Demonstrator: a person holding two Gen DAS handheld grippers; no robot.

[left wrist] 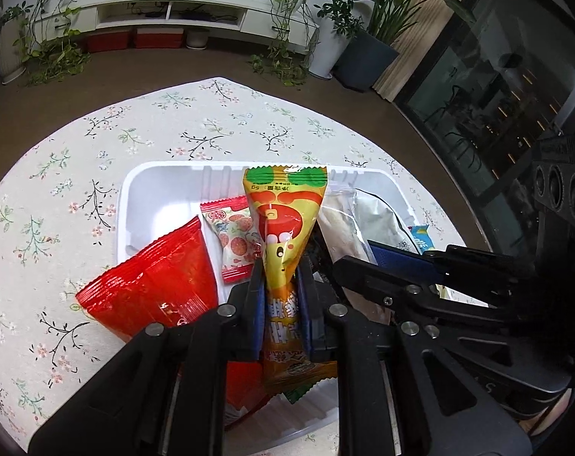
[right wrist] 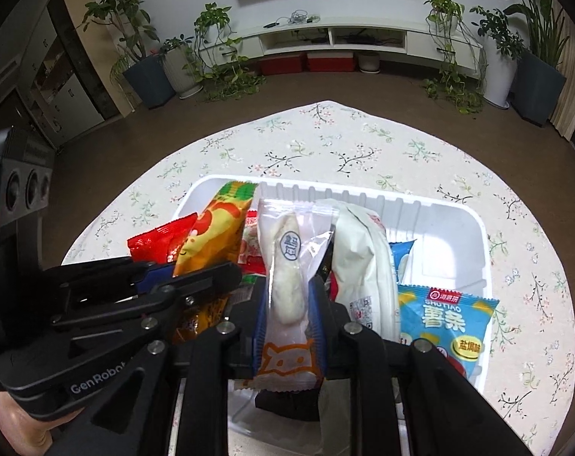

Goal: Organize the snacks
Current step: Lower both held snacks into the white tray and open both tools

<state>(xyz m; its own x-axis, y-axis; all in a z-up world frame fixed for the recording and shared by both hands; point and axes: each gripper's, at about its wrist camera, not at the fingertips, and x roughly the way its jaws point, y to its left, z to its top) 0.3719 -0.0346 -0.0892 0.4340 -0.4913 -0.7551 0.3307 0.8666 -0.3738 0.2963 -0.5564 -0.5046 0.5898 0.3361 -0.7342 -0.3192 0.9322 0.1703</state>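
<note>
Currently the left gripper (left wrist: 281, 266) is clamped on a yellow-orange snack packet (left wrist: 283, 224), its blue-padded fingers (left wrist: 258, 296) pressing the packet's lower half from both sides. The packet is a long crimped sachet with a green band at the far end, red and white cartoon shapes on yellow, and printed characters near the pads; it stands up over the white plastic tray (left wrist: 154, 186).

The right gripper (right wrist: 289, 304) is clamped on a clear-wrapped pastry packet (right wrist: 287, 266): transparent film, a pale oblong piece inside with a round blue stamp, and an orange cartoon print at the near end. It too is held above the tray, just beside the left gripper's packet.

Lying in the tray are a red foil packet (left wrist: 154, 285) overhanging the left rim, a small red-edged candy packet (left wrist: 236, 243), a white wrapped bun (right wrist: 367, 262) and a blue chip packet (right wrist: 443, 323) at the right. The tray rests on a floral tablecloth (left wrist: 59, 190).
</note>
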